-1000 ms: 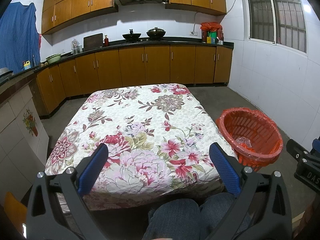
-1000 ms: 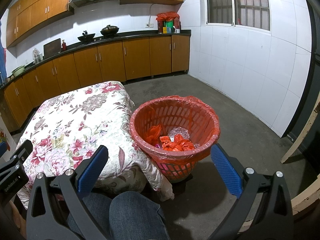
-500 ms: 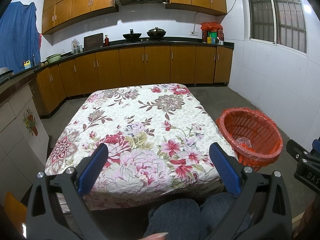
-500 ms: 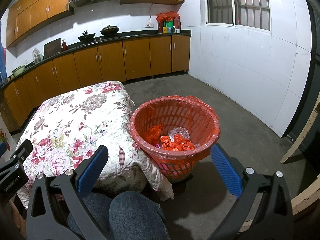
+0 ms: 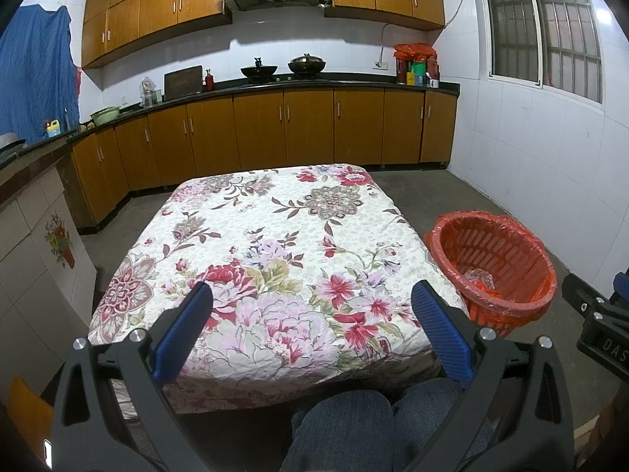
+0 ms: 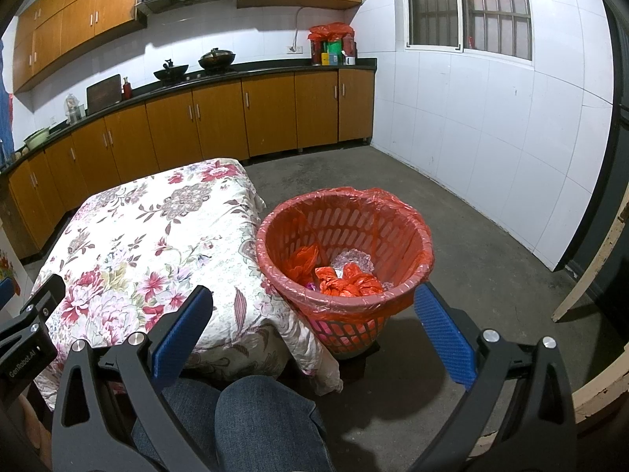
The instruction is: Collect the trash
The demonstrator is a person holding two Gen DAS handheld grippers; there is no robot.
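1. Trash [image 6: 348,281] lies in the one bin [image 6: 422,271], just beside the table [image 5: 275,236] on its right.
2. Left gripper [image 5: 310,326]: jaws wide, holding nothing, above the table's near edge.
3. Right gripper [image 6: 312,328]: jaws wide, empty, aimed at the bin.
4. Count: two grippers, one bin, several orange bags plus one clear wad inside.
5. No loose trash shows on the table, so collecting looks finished; scan the floor slowly before stopping.
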